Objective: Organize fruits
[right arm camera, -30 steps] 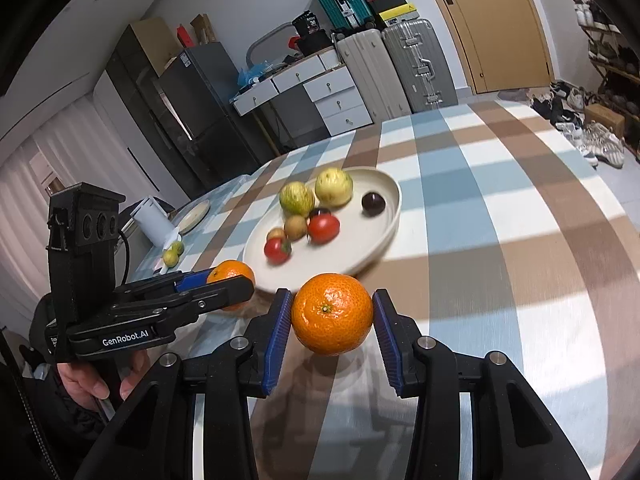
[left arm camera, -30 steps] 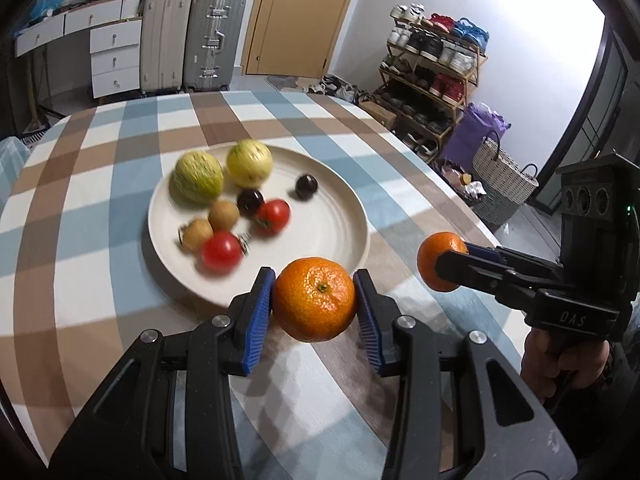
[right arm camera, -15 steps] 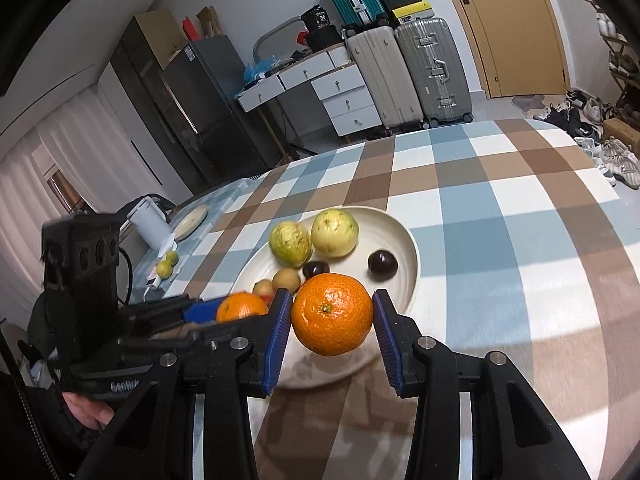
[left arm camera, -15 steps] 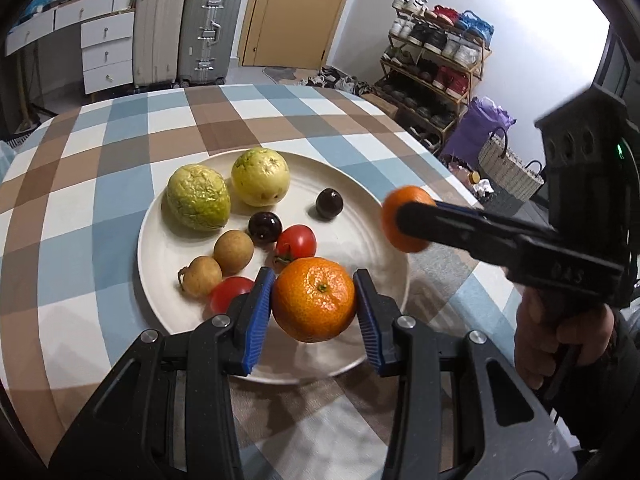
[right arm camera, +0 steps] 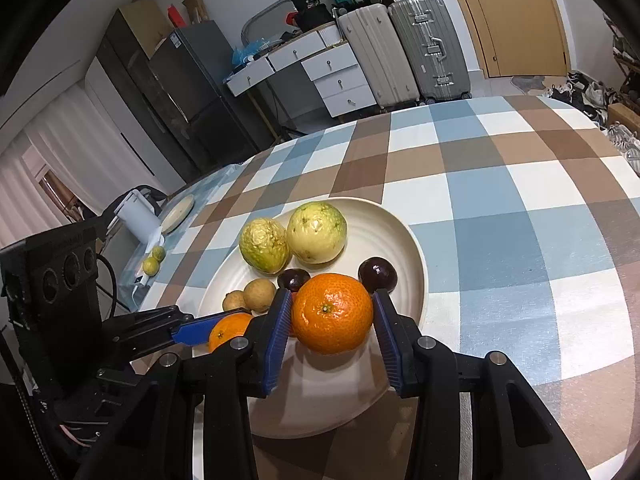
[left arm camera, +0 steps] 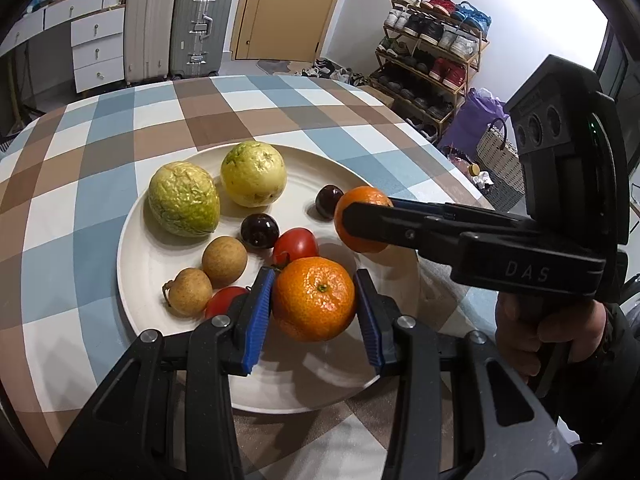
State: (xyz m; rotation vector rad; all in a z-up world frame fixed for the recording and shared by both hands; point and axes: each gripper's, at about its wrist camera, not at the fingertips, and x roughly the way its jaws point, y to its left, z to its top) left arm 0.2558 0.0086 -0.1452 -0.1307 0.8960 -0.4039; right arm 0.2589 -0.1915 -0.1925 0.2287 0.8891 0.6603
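**Holding Two Mandarins Over a Plate of Fruit**

Gripping a pebbly-skinned mandarin between ribbed blue pads, the left gripper hovers at the near rim of a cream ceramic plate, its jaws closed to the fruit's width, stem end facing the camera. From the right edge of that view, the right gripper reaches in over the plate, its black jaws clamped on a second mandarin above the plate's right side, just beside a dark plum. The right wrist view shows that second mandarin squeezed squarely between the pads, and the left gripper with its own mandarin at the plate's left rim.

On the ridged, round plate lie two bumpy, yellow-green guavas, another glossy plum, two rough tan longans touching each other, and two smooth red tomatoes, one partly hidden behind the left jaws. The plate sits near the middle of the round bench, covered in a blue, brown and white checked cloth. Two hard-shell suitcases stand beyond the far edge.
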